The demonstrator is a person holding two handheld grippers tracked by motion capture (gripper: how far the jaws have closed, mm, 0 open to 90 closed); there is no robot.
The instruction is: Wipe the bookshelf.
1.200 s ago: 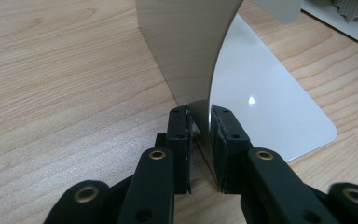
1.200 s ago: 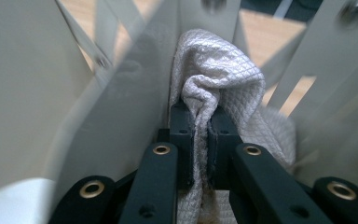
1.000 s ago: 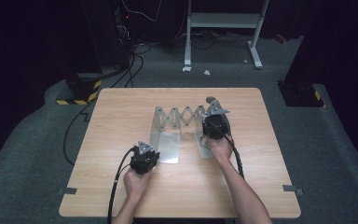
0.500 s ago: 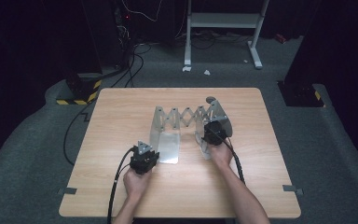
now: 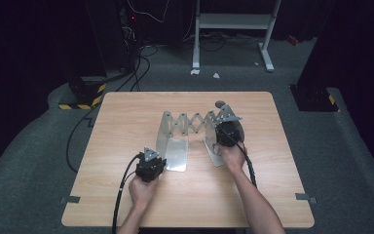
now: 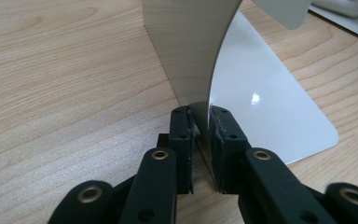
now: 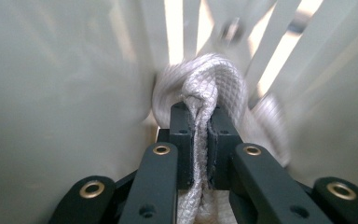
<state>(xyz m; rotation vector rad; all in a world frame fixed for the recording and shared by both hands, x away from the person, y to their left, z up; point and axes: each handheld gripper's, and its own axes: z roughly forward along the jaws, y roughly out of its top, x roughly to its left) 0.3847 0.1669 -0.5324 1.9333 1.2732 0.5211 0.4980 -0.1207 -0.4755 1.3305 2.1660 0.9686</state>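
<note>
Meanwhile, the left gripper (image 6: pixel 200 135) is clamped on the upright plate of the metal bookend (image 6: pixel 191 51) — its jaws have just been closing. A white cloth (image 7: pixel 207 88) is pinched tightly by the right gripper (image 7: pixel 200 126) — pressed against the rack's far end.

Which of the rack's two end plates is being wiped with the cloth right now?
The right end plate, beside the right gripper, which clamps a white cloth against it. The left end plate is merely pinched by the left gripper.

At the top of the high view we see a white metal stand (image 5: pixel 233 29) on grey carpet (image 5: pixel 350 161), black cables (image 5: pixel 143 56) upper left, and a yellow-black striped block (image 5: pixel 88 95).
</note>
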